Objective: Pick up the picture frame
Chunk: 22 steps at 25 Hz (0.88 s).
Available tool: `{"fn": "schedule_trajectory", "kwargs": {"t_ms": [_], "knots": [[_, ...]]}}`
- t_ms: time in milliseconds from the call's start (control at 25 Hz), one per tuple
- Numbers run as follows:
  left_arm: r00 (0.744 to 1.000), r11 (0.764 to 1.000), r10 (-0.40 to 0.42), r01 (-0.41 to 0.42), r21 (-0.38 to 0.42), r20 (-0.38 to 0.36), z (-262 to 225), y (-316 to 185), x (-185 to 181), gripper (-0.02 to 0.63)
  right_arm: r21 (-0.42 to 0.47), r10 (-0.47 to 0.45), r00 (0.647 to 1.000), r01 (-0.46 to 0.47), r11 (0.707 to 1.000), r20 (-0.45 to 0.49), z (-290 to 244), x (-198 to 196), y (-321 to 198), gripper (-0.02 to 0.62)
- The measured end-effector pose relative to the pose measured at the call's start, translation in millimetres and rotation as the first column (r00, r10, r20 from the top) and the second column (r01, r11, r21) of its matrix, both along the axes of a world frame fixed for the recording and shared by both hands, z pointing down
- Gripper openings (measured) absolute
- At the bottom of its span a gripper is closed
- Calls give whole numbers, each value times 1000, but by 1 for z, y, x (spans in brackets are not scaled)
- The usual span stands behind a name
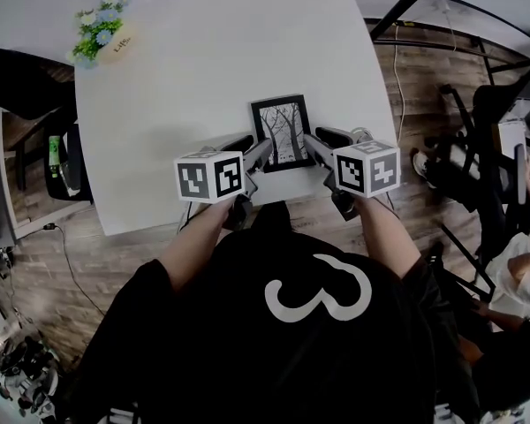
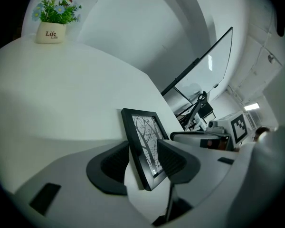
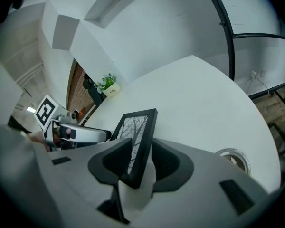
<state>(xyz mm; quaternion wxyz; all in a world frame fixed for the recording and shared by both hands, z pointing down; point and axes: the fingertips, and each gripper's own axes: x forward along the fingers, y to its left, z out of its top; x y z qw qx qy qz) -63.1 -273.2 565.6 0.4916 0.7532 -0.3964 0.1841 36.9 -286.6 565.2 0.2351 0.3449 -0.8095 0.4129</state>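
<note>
A black picture frame (image 1: 281,131) with a bare-tree print stands tilted near the front edge of the white table (image 1: 203,60), its face toward me. My left gripper (image 1: 254,148) straddles its left side edge and my right gripper (image 1: 322,144) its right side edge. In the left gripper view the frame (image 2: 145,137) sits between the open left gripper (image 2: 143,158) pads, very close to both. The right gripper view shows the same: the frame (image 3: 135,137) stands inside the open right gripper (image 3: 140,158). The gripper bodies hide the frame's lower corners.
A small potted plant (image 1: 102,29) stands at the table's far left corner. A round cable grommet (image 3: 232,158) is set into the tabletop to the right of the frame. A black metal rack (image 1: 459,25) and chairs stand on the wood floor at right.
</note>
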Motion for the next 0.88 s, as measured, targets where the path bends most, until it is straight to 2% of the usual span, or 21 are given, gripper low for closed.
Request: {"fn": "schedule_trajectory", "kwargs": {"t_ms": [200, 480, 880], "knots": [[1000, 999, -10, 10, -37, -12, 6, 3, 7, 176, -9, -3, 1000, 2, 1000, -20, 5, -2, 0, 124], [999, 999, -10, 12, -44, 34, 9, 0, 4, 176, -17, -7, 998, 6, 1000, -55, 11, -5, -3, 124], [985, 1000, -21, 23, -7, 170, 14, 1, -1, 120, 1, 7, 987, -7, 1000, -158, 16, -3, -2, 124]]}}
